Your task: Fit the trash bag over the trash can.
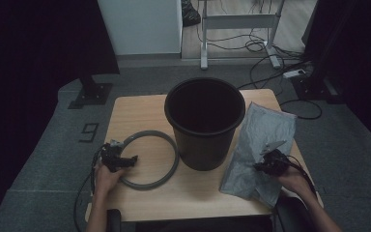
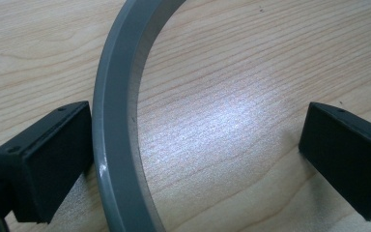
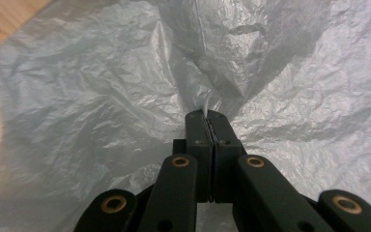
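Note:
A black bin [image 1: 205,123] stands upright in the middle of the wooden table [image 1: 135,108]. To its left a grey ring [image 1: 150,182] lies flat. My left gripper [image 1: 128,160] is open over the ring's near-left arc; in the left gripper view the ring's band [image 2: 116,121] runs between the jaws, touching or almost touching the left pad [image 2: 53,154], while the right pad [image 2: 348,150] stands well apart. Right of the bin a crumpled grey plastic bag [image 1: 261,135] lies spread out. My right gripper [image 1: 263,166] is shut on a pinched fold of the bag [image 3: 101,96], gripper tips [image 3: 209,118].
The table is small, with edges close on all sides. On the grey floor beyond lie cables [image 1: 270,53], a power strip [image 1: 295,73] and white desk legs [image 1: 236,21]. A "9" marker [image 1: 90,130] is on the floor at left. Dark curtains flank both sides.

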A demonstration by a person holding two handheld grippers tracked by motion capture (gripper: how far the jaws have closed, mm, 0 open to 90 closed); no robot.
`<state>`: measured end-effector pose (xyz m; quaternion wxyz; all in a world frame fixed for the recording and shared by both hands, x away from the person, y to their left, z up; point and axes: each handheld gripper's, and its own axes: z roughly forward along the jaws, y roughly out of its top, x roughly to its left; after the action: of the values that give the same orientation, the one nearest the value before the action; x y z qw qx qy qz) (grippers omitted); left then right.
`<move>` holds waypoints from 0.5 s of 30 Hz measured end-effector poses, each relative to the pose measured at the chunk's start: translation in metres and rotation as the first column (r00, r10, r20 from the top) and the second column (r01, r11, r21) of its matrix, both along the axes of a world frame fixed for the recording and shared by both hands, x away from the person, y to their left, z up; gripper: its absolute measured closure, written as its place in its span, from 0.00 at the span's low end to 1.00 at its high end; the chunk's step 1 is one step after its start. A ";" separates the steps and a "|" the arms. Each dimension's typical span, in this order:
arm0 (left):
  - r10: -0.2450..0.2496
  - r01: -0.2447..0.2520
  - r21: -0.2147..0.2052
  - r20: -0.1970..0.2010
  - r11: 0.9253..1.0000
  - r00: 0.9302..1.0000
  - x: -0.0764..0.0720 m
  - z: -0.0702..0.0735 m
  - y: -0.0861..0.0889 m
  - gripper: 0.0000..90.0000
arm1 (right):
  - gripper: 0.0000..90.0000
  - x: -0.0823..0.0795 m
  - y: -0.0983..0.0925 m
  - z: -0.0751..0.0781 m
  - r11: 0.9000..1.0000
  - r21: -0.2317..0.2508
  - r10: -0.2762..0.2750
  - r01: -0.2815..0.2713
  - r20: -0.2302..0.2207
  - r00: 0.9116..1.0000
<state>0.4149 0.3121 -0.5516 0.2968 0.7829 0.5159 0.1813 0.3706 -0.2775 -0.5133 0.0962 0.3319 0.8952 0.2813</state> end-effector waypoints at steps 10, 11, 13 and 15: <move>0.000 0.000 -0.001 0.002 1.000 1.000 0.000 0.000 0.000 0.00 | 0.98 0.013 -0.008 0.033 0.999 -0.027 -0.030 0.031 0.037 0.999; 0.000 0.000 -0.001 0.001 1.000 1.000 0.000 0.000 0.000 0.00 | 0.98 0.014 -0.008 0.036 0.999 -0.032 -0.034 0.035 0.042 0.999; 0.000 0.000 -0.001 0.001 1.000 1.000 0.000 0.000 0.000 0.00 | 0.98 0.016 -0.009 0.041 0.998 -0.036 -0.043 0.045 0.048 0.998; 0.000 0.000 -0.001 0.001 1.000 1.000 0.000 0.000 0.000 0.00 | 0.98 0.018 -0.010 0.045 0.998 -0.034 -0.052 0.053 0.048 0.998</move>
<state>0.4149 0.3121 -0.5517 0.2974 0.7825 0.5159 0.1817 0.3884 -0.2873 -0.4685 0.1303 0.3470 0.8885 0.2707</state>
